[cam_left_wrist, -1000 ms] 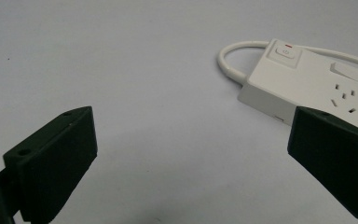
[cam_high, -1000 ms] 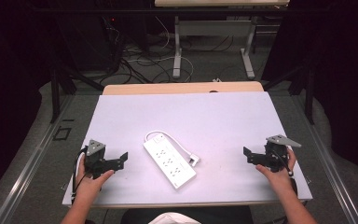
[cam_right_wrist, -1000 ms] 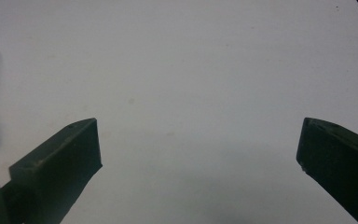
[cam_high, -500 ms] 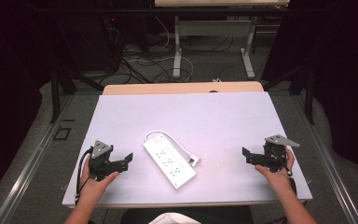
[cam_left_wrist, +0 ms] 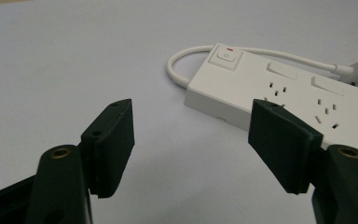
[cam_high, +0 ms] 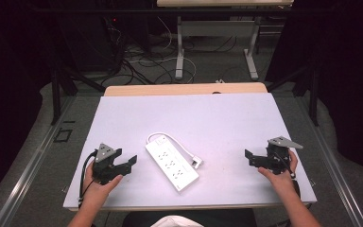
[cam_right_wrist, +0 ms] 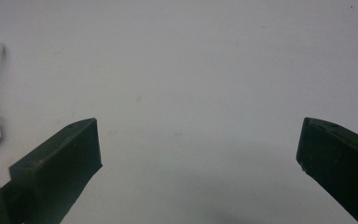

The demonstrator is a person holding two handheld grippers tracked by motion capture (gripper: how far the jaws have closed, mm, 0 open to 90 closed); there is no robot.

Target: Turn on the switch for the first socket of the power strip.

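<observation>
A: Where is the power strip lying relative to the grippers?

B: It is lying near the middle of the table, toward the front edge, its long axis running diagonally from far-left to near-right. The left gripper is sitting just beside its left flank and is the nearer one; the right gripper is waiting well apart, near the front right corner.

A: What are the jaws doing?

B: The left jaws have just been closing, yet they are standing apart with nothing between them; the strip's switch end is lying just ahead and right. The right jaws are gaping wide over bare surface.

A: And the surroundings?

B: The pale tabletop is sitting in a dark room, with cables trailing across the floor beyond.
</observation>
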